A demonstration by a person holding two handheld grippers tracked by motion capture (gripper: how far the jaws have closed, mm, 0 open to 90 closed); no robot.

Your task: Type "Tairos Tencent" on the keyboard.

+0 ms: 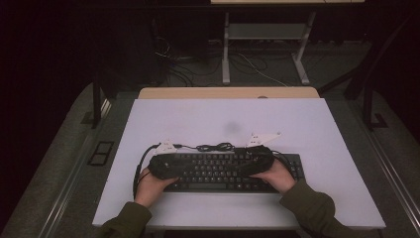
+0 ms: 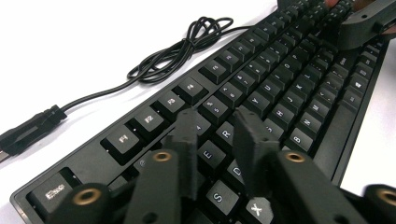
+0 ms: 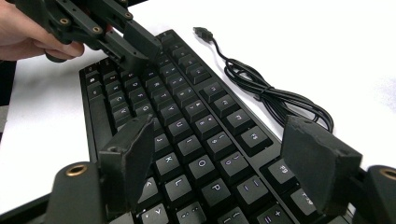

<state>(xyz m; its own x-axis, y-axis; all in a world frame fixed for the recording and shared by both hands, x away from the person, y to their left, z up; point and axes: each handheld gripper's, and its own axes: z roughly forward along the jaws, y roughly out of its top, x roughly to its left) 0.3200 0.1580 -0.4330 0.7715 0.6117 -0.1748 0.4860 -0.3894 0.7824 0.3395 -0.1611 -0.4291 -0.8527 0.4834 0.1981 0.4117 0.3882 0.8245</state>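
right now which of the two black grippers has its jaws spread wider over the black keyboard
The right gripper: its jaws stand far apart above the black keyboard. The left gripper leaves just a narrow gap, with nothing between them.

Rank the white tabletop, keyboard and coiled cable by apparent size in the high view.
1. White tabletop, largest.
2. Keyboard.
3. Coiled cable, smallest, lying just beyond the keyboard.
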